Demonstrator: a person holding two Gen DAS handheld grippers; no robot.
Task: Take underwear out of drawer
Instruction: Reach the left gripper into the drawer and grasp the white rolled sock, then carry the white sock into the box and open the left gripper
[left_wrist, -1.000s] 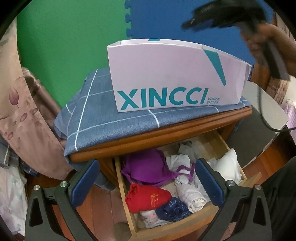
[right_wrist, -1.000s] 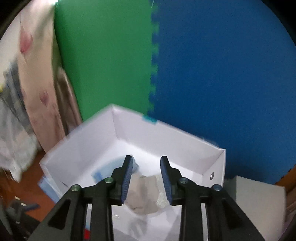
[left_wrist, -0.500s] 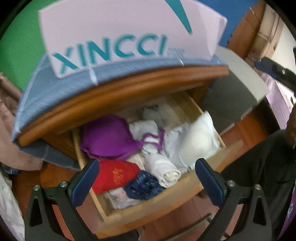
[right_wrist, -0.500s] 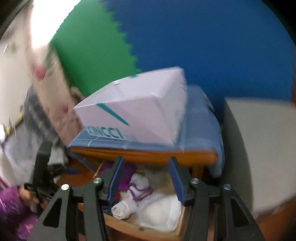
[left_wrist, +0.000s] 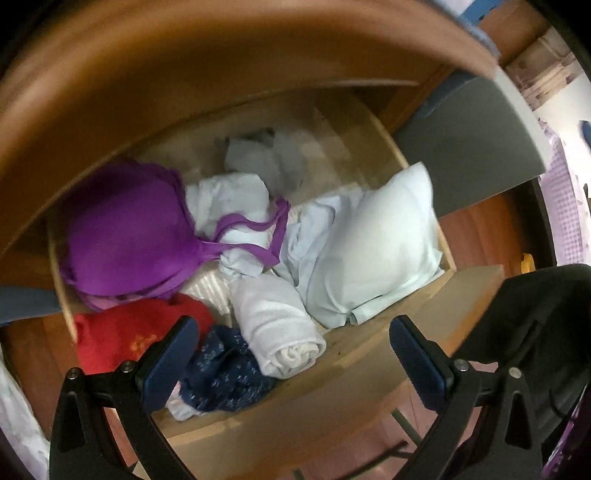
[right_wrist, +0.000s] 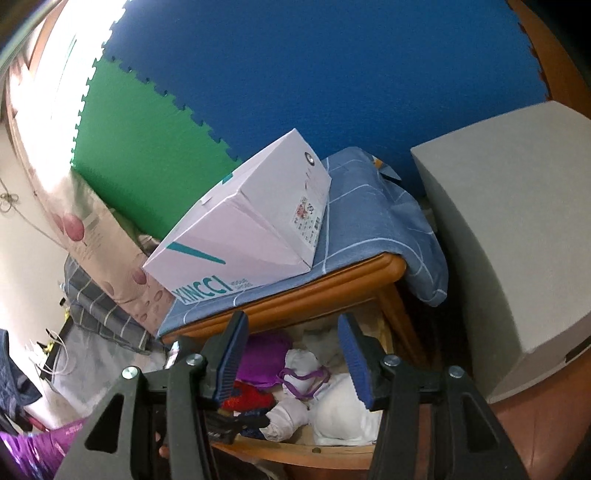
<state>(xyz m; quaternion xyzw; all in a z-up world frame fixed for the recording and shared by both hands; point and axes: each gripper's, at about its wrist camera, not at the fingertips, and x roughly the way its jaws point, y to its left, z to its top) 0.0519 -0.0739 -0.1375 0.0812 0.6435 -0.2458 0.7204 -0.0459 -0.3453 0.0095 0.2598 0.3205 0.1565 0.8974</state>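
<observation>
The wooden drawer stands pulled out and full of garments: a purple bra, a red piece, a navy patterned piece, a rolled white piece and a white padded bra. My left gripper points steeply down over the drawer's front half. It is wide open, with the white roll and the navy piece below the gap and nothing gripped. My right gripper hovers open and bare in front of the drawer, above the purple bra.
A white XINCCI shoe box sits on a blue checked cloth covering the nightstand top. A grey cabinet stands close on the right. The nightstand's rim overhangs the drawer's back. Bedding is piled at the left.
My left gripper sank and tipped down toward the drawer, so the box left its view. My right gripper swung off the box to the drawer's front, and its jaws widened.
</observation>
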